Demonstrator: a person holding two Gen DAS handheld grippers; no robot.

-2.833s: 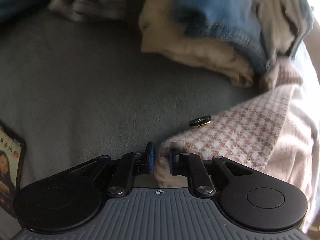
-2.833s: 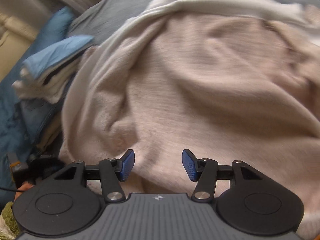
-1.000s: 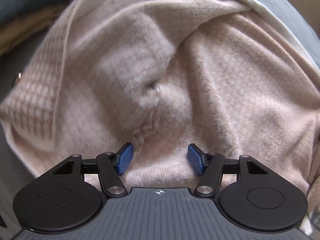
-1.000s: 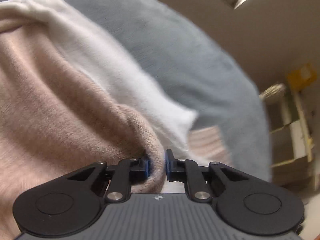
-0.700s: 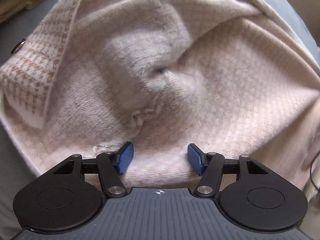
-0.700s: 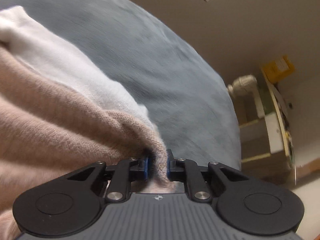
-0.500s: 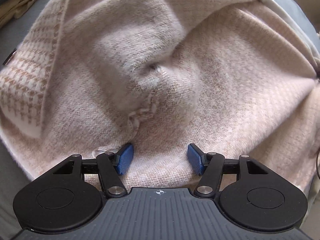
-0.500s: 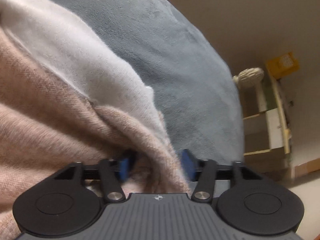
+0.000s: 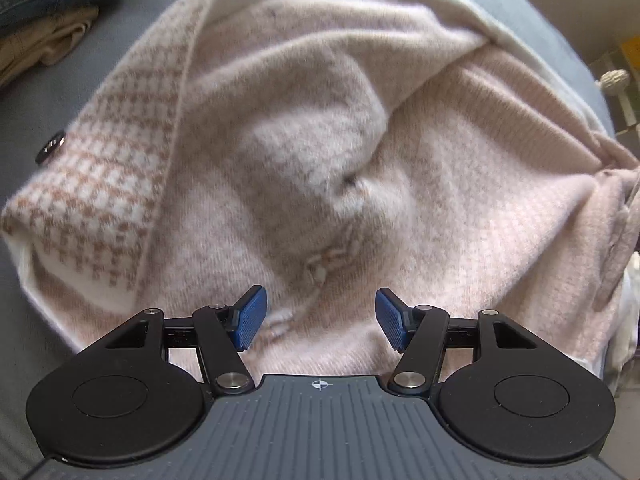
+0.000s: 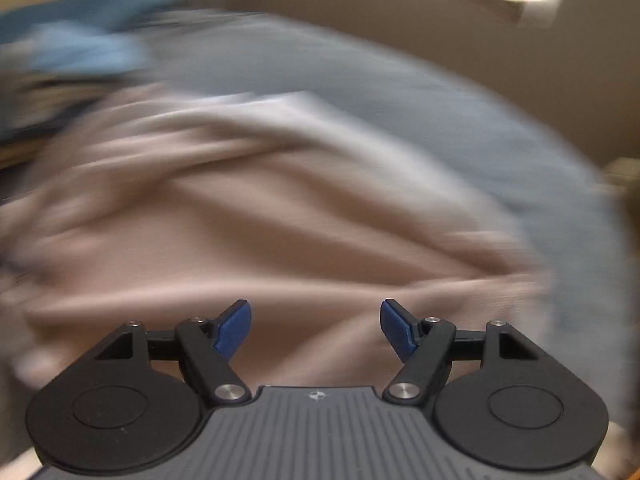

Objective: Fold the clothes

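Below both tongs, left (image 9: 320, 316) and right (image 10: 315, 330), spread empty: rumpled pink sweater (image 9: 460, 184).

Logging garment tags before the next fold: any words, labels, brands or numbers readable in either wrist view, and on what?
None readable.
Pink houndstooth sweater: no tag or print showing.
Dark button at its edge: too small to read.
Yellow object at the far right: too small to read.
Right wrist view: motion-blurred, nothing legible.
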